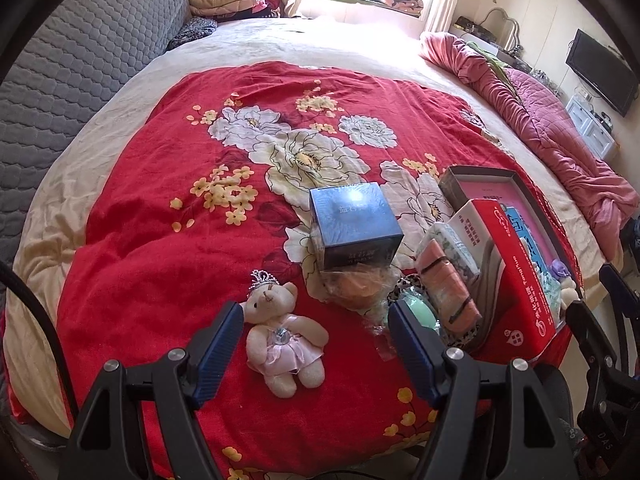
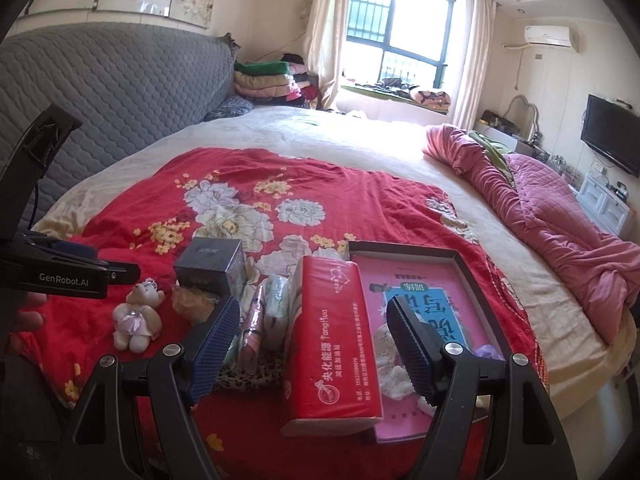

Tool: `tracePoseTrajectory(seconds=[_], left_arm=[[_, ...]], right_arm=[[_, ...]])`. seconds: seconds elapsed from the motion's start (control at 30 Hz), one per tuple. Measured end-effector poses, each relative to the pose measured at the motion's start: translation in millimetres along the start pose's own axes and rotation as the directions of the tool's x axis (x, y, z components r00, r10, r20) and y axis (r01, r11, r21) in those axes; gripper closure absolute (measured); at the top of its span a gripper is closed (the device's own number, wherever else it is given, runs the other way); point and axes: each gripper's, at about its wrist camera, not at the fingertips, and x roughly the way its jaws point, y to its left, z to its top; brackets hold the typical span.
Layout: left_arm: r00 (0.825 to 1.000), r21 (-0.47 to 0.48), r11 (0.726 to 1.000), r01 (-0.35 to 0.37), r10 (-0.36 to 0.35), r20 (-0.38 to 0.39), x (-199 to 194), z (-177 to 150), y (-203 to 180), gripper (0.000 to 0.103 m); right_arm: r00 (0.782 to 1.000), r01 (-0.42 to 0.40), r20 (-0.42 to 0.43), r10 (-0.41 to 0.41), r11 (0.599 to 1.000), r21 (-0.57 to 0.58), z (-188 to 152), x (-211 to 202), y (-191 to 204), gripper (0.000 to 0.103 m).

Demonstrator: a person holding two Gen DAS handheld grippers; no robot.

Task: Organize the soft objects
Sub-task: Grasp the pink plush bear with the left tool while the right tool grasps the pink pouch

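Small teddy bear (image 1: 282, 342) in pink dress lies face-up on red floral quilt (image 1: 160, 208) | left gripper (image 1: 316, 338) spread wide above it, empty | right gripper (image 2: 314, 342) spread wide over red tissue pack (image 2: 330, 344), not touching | blue box (image 1: 354, 224) behind the bear.

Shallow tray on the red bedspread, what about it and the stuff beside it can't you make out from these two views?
- Shallow tray, right wrist view: the red tissue pack and the right gripper fingers hide much of its contents.
- Small white items in it: partly covered, unidentifiable.
- Left wrist view: the pack hides most of the tray floor.
- Leopard-print item: mostly buried under packets.
- Bagged orange thing: wrapper blurs it.
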Motion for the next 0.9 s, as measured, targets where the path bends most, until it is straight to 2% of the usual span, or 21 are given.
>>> tracePoseTrajectory(seconds=[0.2,0.3,0.4,0.57,0.63,0.73,0.9], left_arm=[[1.0,0.004,1.0,-0.025,0.025,-0.017,13.7,-5.7,14.8,0.029],[0.999,-0.001,1.0,-0.026,0.026,-0.041,23.2,-11.1,25.3,0.029],[0.997,-0.01,1.0,-0.026,0.025,-0.067,33.1,-15.7,35.3,0.029],[0.997,-0.028,1.0,-0.015,0.013,-0.082,42.6,-19.4,48.5,0.029],[0.996,-0.027,0.999,-0.024,0.021,-0.084,44.3,-20.4,51.8,0.029],[0.997,-0.021,1.0,-0.013,0.012,-0.079,45.8,-21.6,54.1,0.029],[0.995,-0.011,1.0,0.015,-0.016,-0.094,52.1,-22.8,53.0,0.029]], right_arm=[[0.998,-0.043,-0.045,0.041,0.998,-0.048,-0.8,17.5,24.9,0.026],[0.994,-0.065,-0.095,0.06,0.996,-0.055,-3.0,29.2,33.1,0.026],[0.99,-0.06,-0.133,0.05,0.996,-0.073,-4.8,40.1,40.7,0.026],[0.978,-0.041,-0.207,0.017,0.993,-0.11,-5.6,60.3,51.0,0.037],[0.968,-0.038,-0.252,0.007,0.992,-0.119,-6.3,70.8,54.1,0.046],[0.951,-0.034,-0.31,-0.007,0.992,-0.124,-9.2,85.5,57.9,0.054],[0.932,-0.025,-0.361,-0.027,0.99,-0.139,-10.4,100.5,64.1,0.061]])
